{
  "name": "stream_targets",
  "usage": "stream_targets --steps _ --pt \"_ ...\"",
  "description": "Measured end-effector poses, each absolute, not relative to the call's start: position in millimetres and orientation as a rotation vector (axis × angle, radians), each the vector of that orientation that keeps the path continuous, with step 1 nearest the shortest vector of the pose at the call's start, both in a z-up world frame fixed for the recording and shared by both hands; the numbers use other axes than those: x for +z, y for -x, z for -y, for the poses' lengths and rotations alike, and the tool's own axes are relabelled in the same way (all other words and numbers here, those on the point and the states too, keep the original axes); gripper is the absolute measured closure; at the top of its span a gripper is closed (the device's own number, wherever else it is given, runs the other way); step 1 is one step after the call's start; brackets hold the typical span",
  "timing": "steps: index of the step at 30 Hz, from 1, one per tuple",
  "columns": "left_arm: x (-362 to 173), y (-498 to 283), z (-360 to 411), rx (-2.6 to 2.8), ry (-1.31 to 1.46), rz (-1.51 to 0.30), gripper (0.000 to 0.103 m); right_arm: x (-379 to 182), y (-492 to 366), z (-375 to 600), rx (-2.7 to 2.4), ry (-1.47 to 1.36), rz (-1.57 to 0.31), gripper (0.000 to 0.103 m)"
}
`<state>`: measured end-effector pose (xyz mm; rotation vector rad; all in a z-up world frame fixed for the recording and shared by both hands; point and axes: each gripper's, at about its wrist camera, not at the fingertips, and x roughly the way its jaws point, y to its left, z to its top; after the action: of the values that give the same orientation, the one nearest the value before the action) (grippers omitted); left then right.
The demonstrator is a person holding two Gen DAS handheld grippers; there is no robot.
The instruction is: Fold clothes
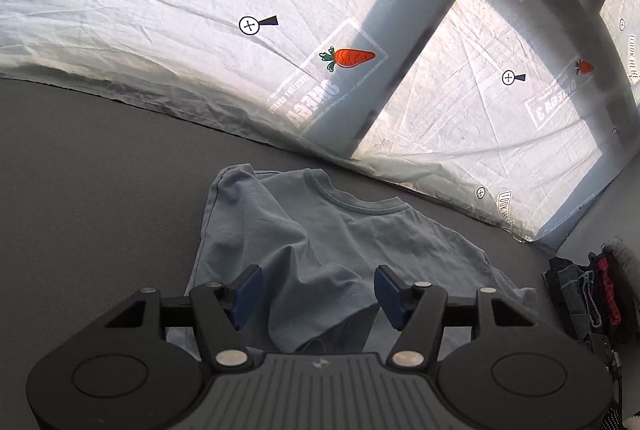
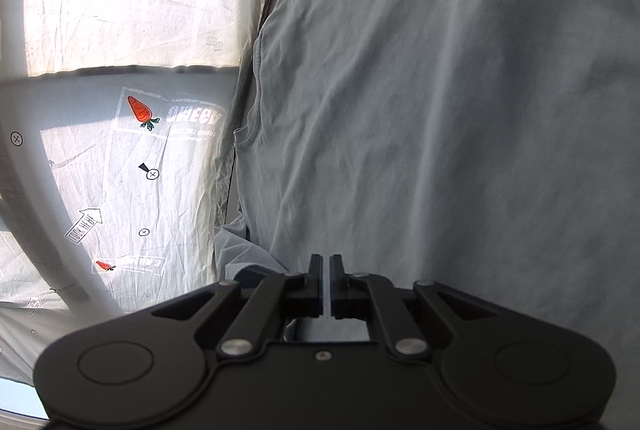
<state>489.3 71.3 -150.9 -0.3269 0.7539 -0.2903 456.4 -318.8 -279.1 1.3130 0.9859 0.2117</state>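
We have the pale blue T-shirt (image 1: 332,242) lying on the dark grey desk (image 1: 100,169), collar toward the far side, near the edge of a printed white sheet (image 1: 180,9) that hangs behind. One side of it is already bunched inward in a loose ridge, so we judge the fold to be only partly made.

Our left tool (image 1: 318,294) hovers over the near part of the shirt with its blue pads spread; a hump of cloth rises between them, but the pads do not press on it. Our right tool (image 2: 326,270) has its jaws pressed together with only a thin slit left. From the right wrist view the shirt fills most of the picture, and a thin pale strip shows in that slit; it may be a hem pinched there, though we cannot tell for sure.

A pile of dark clothes (image 1: 588,294) sits at the desk's right end, well apart from the shirt.

Next, we think the left tool must come down and close on the near edge, so both sides can be carried over evenly without dragging the body askew.
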Motion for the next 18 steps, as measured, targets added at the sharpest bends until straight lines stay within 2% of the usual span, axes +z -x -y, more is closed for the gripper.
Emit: stream_targets --steps 7,15,17,18 --pt "-183 -495 -33 -0.305 0.137 -0.835 0.041 -272 -458 315 0.252 -1.29 -0.979 0.098" --pt "-190 -512 13 -0.1 -0.152 -0.762 0.042 -276 -453 317 0.242 -1.28 -0.988 0.098" --pt "-189 -516 14 -0.076 -0.159 -0.737 0.052 -276 -451 319 0.24 -1.276 -0.987 0.098" --pt "-187 -517 12 -0.068 -0.138 -0.735 0.067 -276 -451 319 0.238 -1.273 -0.988 0.098"
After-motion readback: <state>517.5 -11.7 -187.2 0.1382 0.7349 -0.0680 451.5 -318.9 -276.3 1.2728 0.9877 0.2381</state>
